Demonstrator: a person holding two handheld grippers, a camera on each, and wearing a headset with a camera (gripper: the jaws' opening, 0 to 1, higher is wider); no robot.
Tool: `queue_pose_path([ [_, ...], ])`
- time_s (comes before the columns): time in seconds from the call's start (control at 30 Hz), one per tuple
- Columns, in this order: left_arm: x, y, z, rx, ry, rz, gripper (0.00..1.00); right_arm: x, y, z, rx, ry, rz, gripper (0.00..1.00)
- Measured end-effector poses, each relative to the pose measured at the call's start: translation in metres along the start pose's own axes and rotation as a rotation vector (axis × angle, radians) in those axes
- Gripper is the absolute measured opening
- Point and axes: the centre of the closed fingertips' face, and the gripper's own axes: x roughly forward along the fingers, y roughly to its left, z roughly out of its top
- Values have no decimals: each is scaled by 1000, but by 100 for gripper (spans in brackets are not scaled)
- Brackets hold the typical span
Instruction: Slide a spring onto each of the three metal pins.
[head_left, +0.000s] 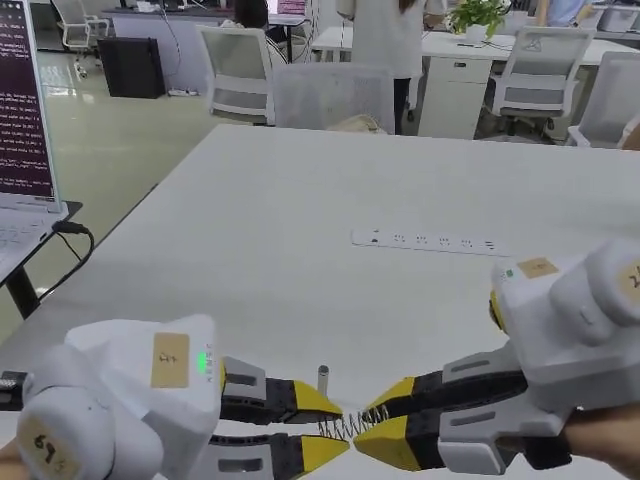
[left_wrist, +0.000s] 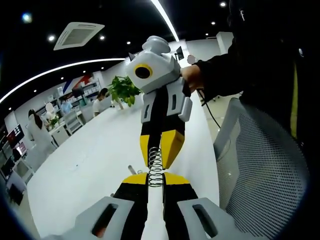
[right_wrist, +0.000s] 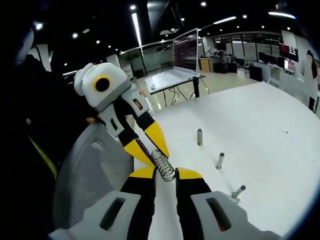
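Yellow jaw tips of the left gripper (head_left: 333, 428) sit at the lower centre of the head view, closed to a narrow gap on one end of the spring (head_left: 350, 422). The right gripper (head_left: 370, 425) faces it tip to tip from the lower right and is likewise narrowed on the spring's other end. The spring is held between them, its long axis running left to right across the frame and rising slightly toward the right. In the left gripper view the coil runs straight up the middle, in line with both pairs of jaws. One metal pin (head_left: 323, 376) stands upright on the white table (head_left: 300, 220) just beyond the spring. In the right gripper view three pins form a row at the right of the frame, and the lowest pin (right_wrist: 238, 191) seems to have coils at its foot.
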Motion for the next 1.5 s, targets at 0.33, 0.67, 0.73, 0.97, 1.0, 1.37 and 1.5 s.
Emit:
queue_pose_path([
  [0.33,1,2,-2,-11,1,11,2,-1,4,5,-92,93,-11,9],
  [0.67,2,5,-2,-36,-8,24,2,3,8,17,-209,185,1,9],
  [0.73,2,6,-2,-40,-9,28,2,3,7,18,-231,208,3,8],
  [0.97,3,7,0,-62,-21,32,2,5,9,21,-327,313,27,8],
  [1.0,3,7,0,-67,-24,32,2,5,9,21,-342,330,34,8],
  [1.37,2,10,1,-98,-41,44,2,7,8,23,-462,496,74,8],
  [1.5,2,9,1,-112,-43,45,2,8,9,21,-506,553,91,8],
])
